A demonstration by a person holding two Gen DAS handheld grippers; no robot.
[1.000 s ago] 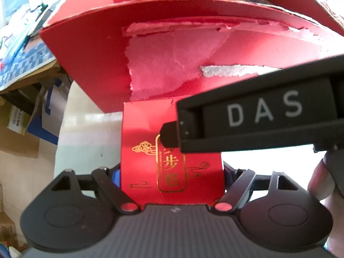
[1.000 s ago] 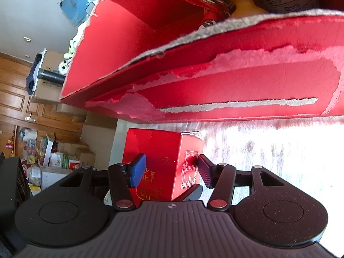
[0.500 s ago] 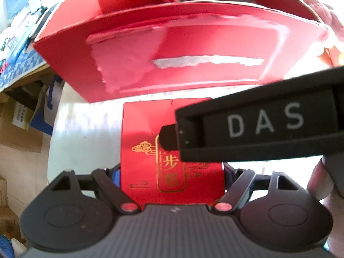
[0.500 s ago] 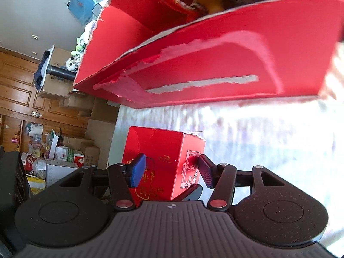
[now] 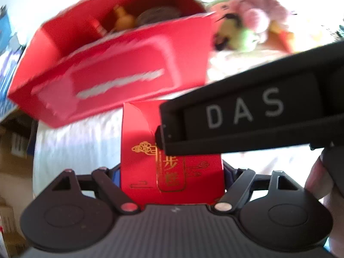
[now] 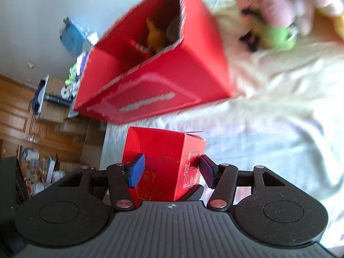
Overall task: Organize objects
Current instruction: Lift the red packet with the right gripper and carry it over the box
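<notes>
Both tools are on the small red carton (image 5: pixel 172 163): the left hand-held gripper (image 5: pixel 172 178) grasps it by its flanks, and the right hand-held gripper (image 6: pixel 169 172) clamps its corner, pads against two faces. The carton is carried above the bed (image 6: pixel 268 150), short of the big open red box (image 6: pixel 154 81), which lies ahead and up-left of the fingers. This looks like the carry-to-box step; next it needs lifting over the near wall and lowering inside. Its long axis runs away from the fingers, flap end pointing toward the box.
</notes>
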